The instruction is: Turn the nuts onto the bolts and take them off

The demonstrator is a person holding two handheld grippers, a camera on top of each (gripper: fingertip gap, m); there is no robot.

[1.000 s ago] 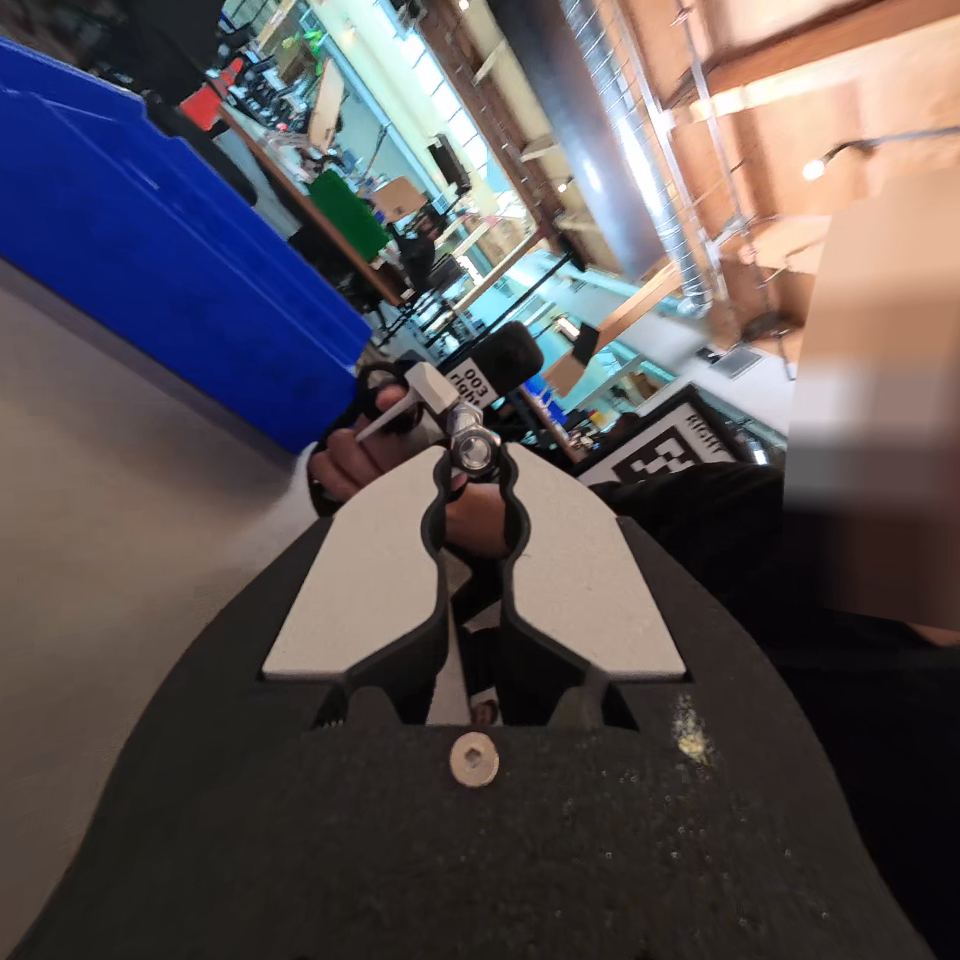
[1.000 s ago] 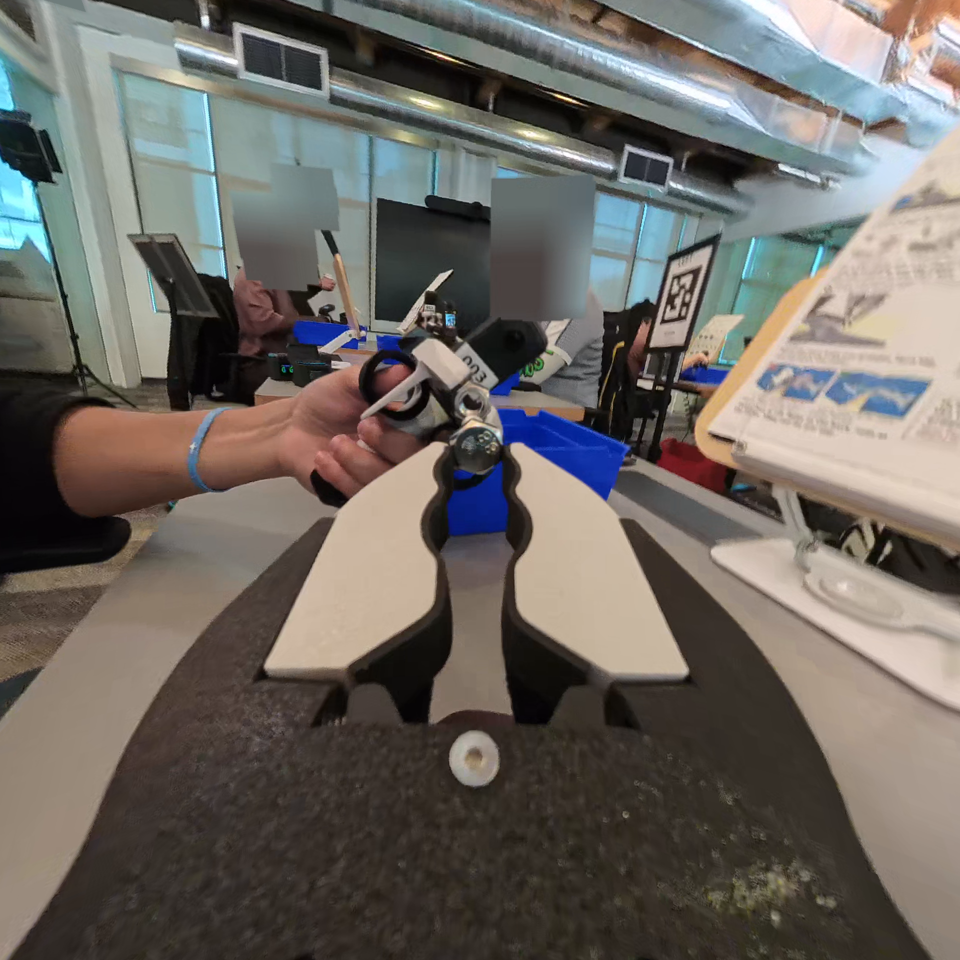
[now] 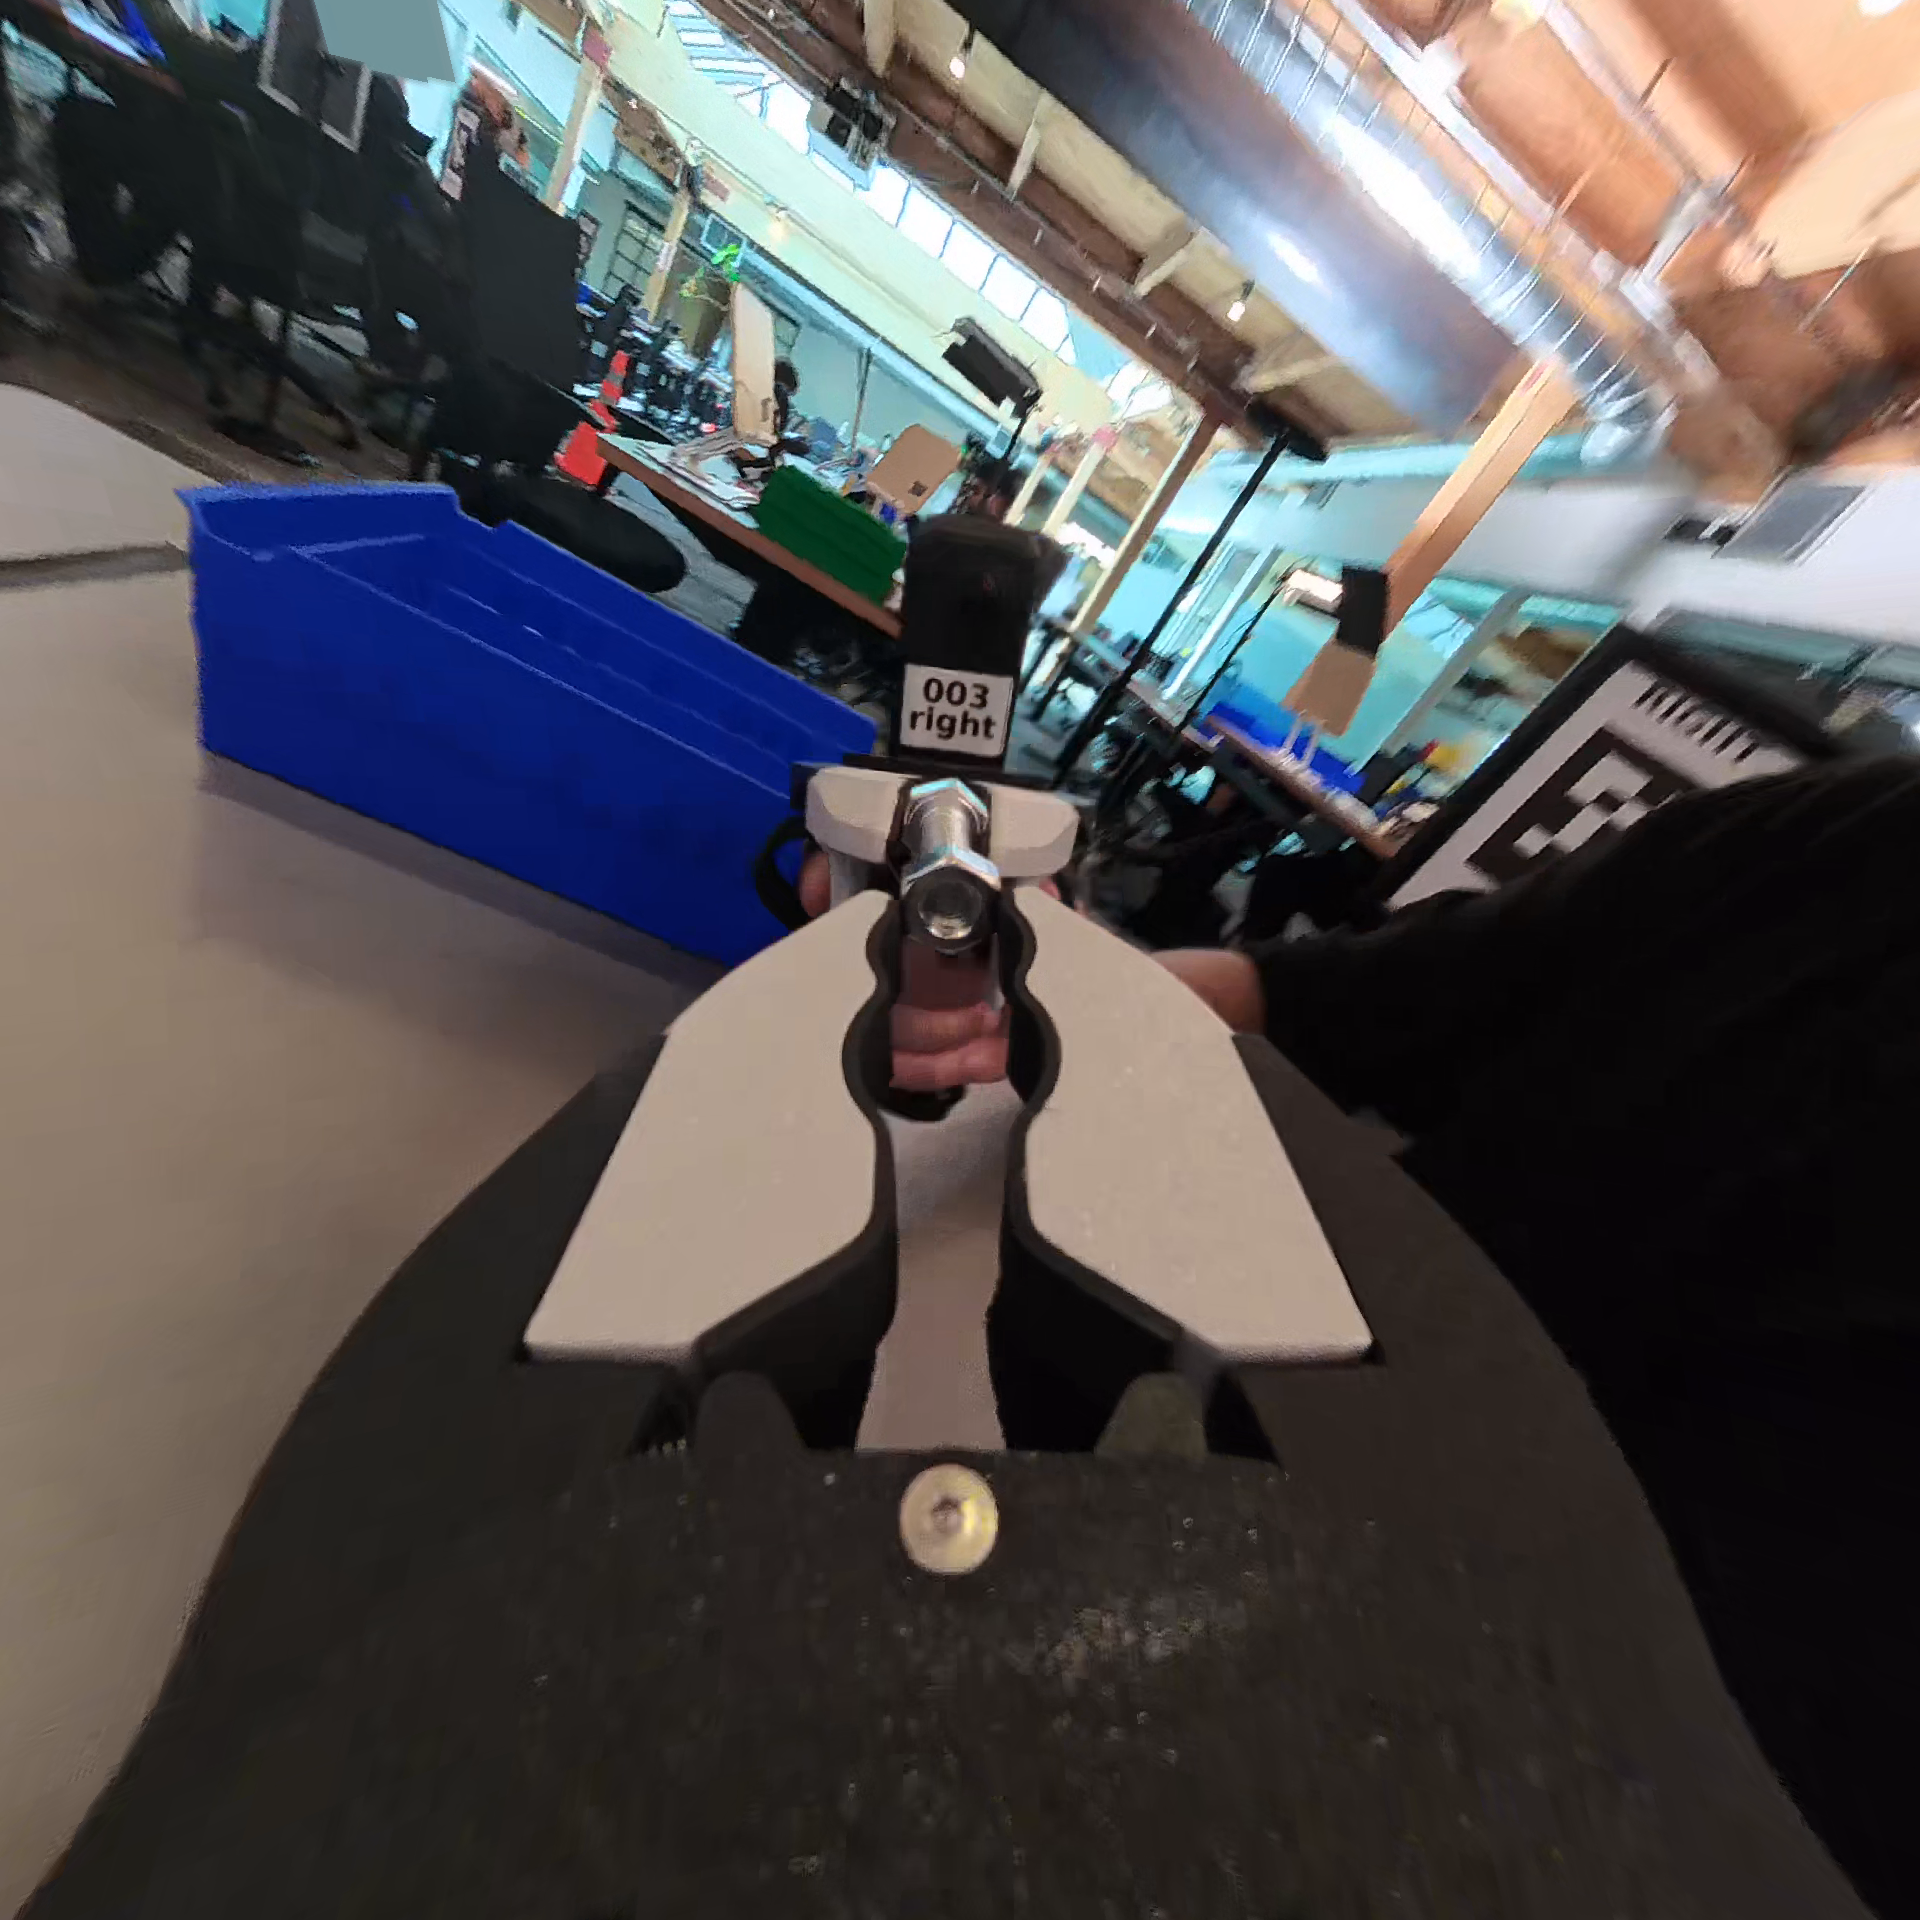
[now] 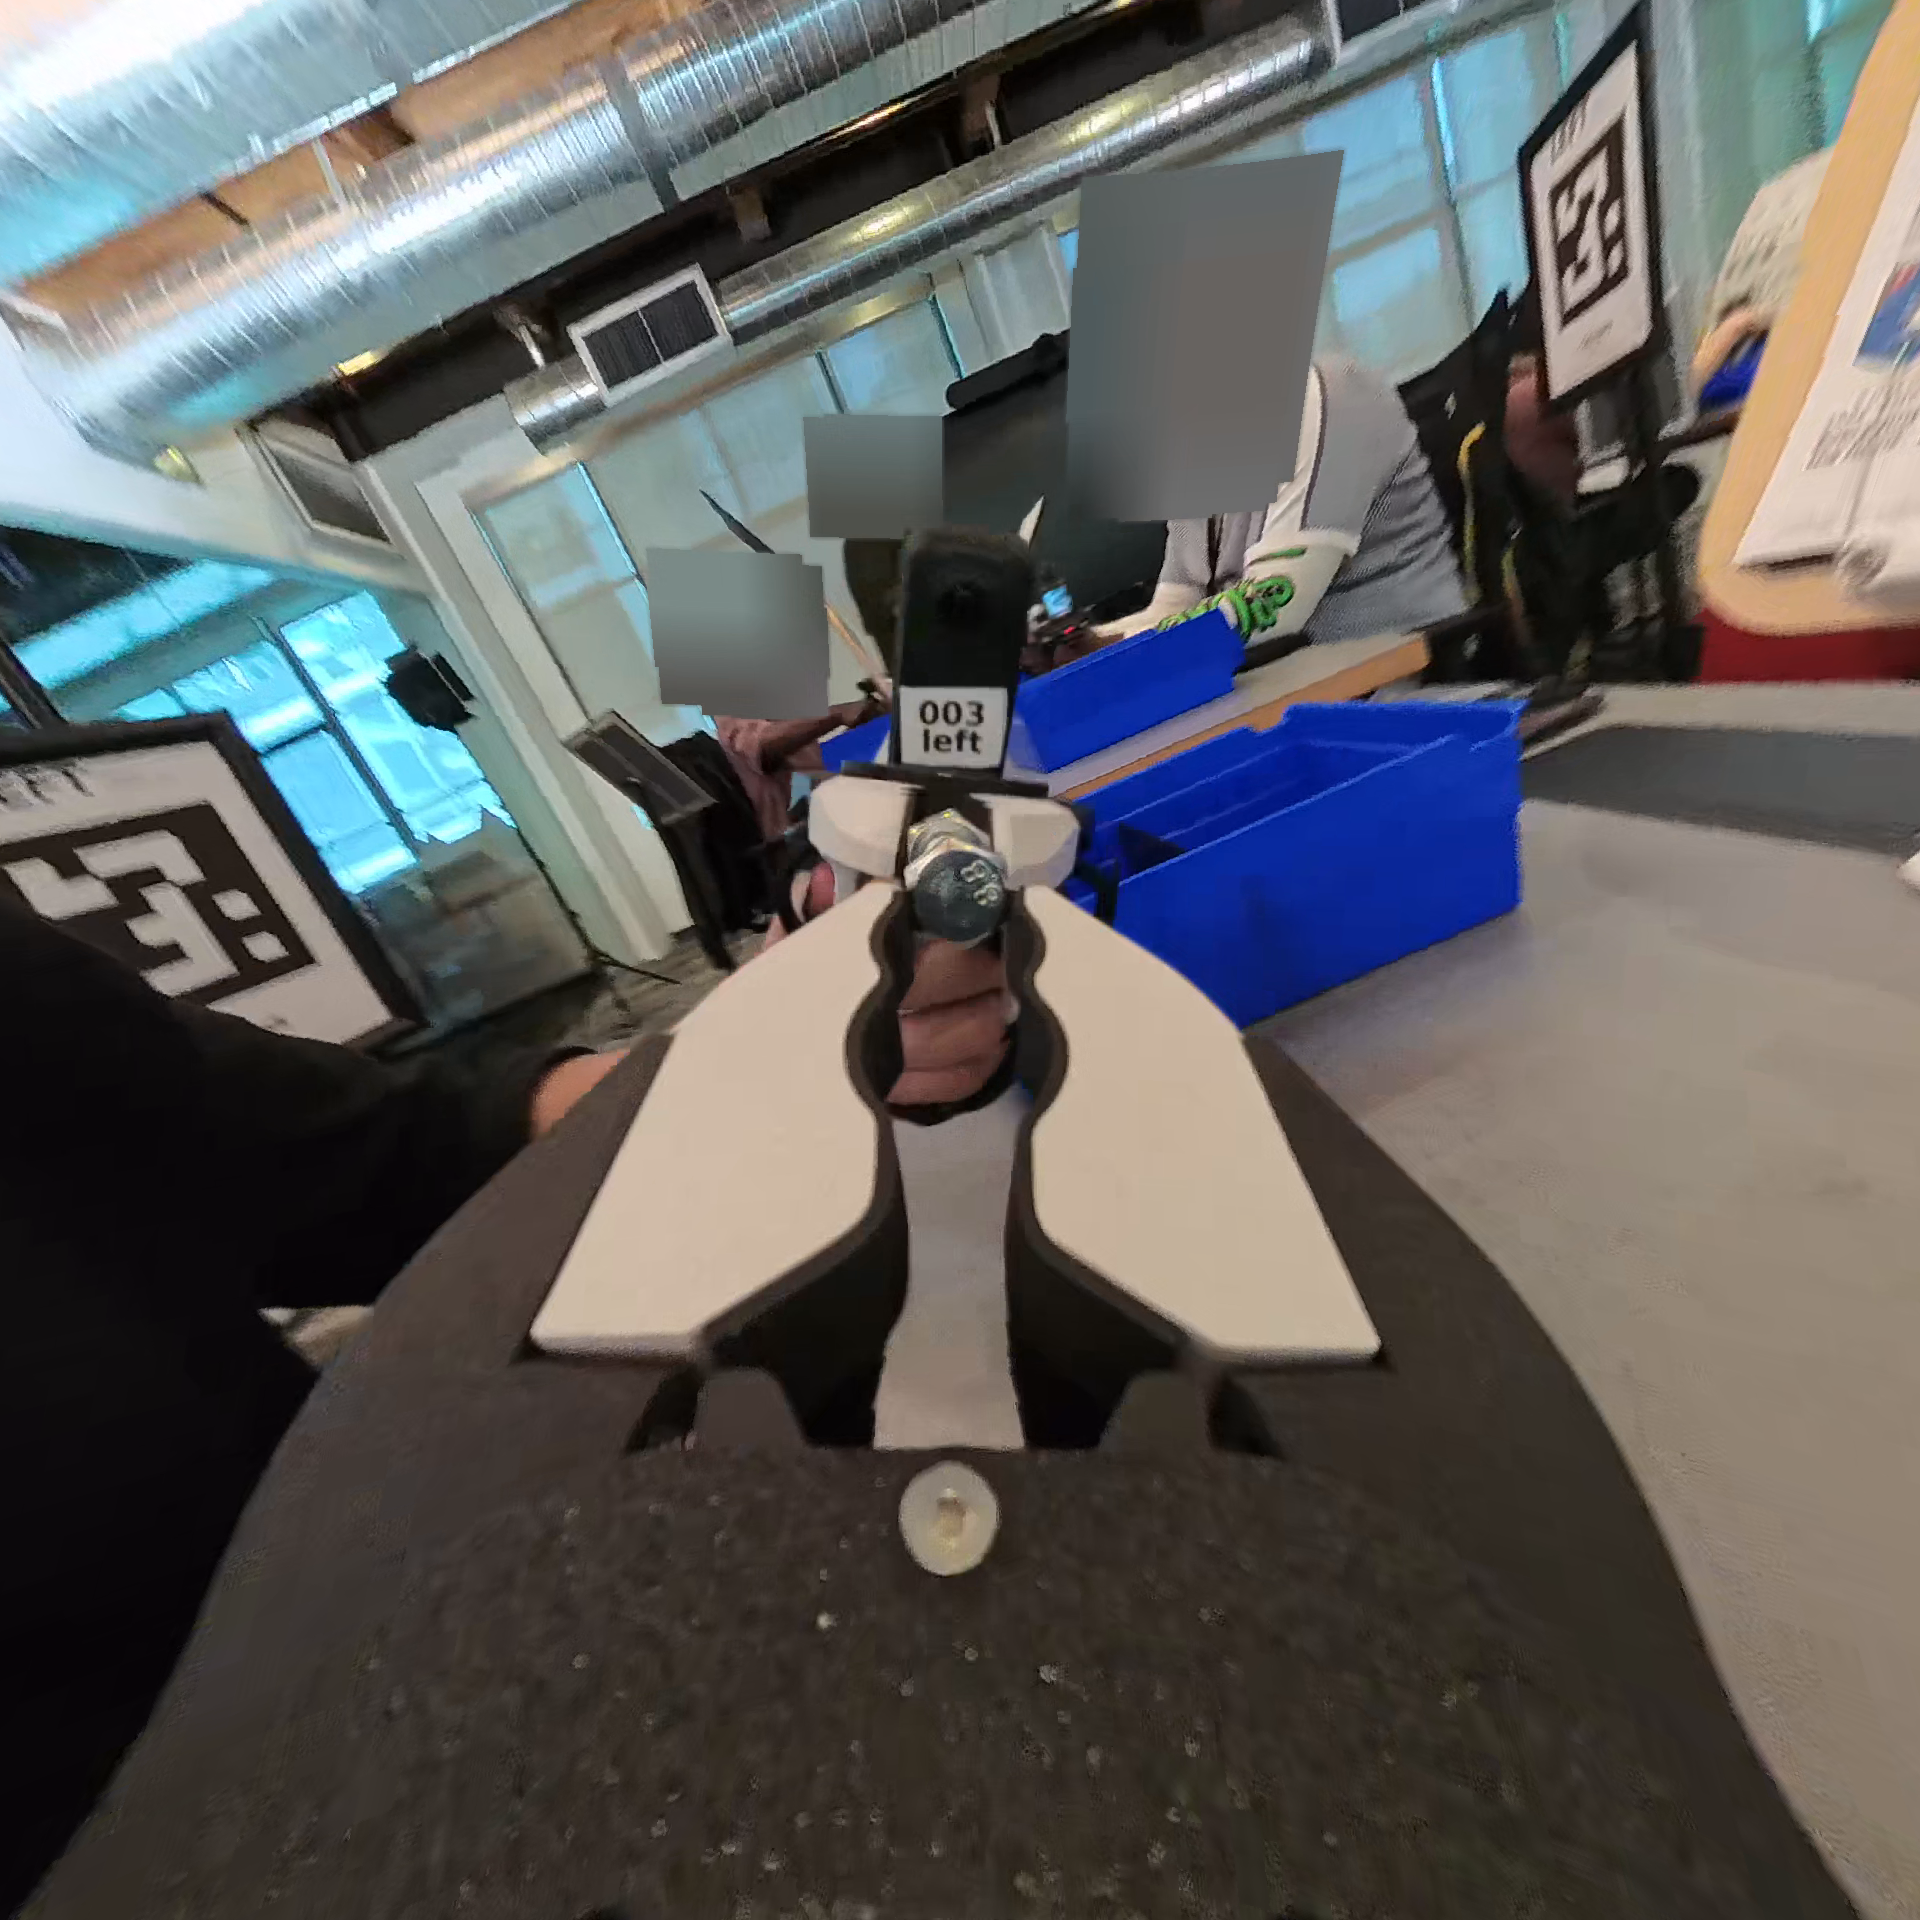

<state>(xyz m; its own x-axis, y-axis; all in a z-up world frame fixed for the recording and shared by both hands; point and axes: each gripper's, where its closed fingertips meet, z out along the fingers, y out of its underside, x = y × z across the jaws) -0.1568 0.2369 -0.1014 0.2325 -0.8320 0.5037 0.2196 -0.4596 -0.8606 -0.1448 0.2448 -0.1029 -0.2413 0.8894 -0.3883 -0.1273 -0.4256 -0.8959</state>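
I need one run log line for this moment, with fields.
left gripper: shut on nut | right gripper: shut on bolt head | grippers face each other | blue bin behind

Two grippers, left gripper and right gripper, one bolt, one nut, one blue bin on the table, two square-patterned marker boards

An open-plan workshop or laboratory floor is shown. Bare silver ducts and timber beams are seen overhead, and glazed walls at the sides. Long worktables are set with blue bins, green crates, black-and-white marker boards and stands, with people seated at them.
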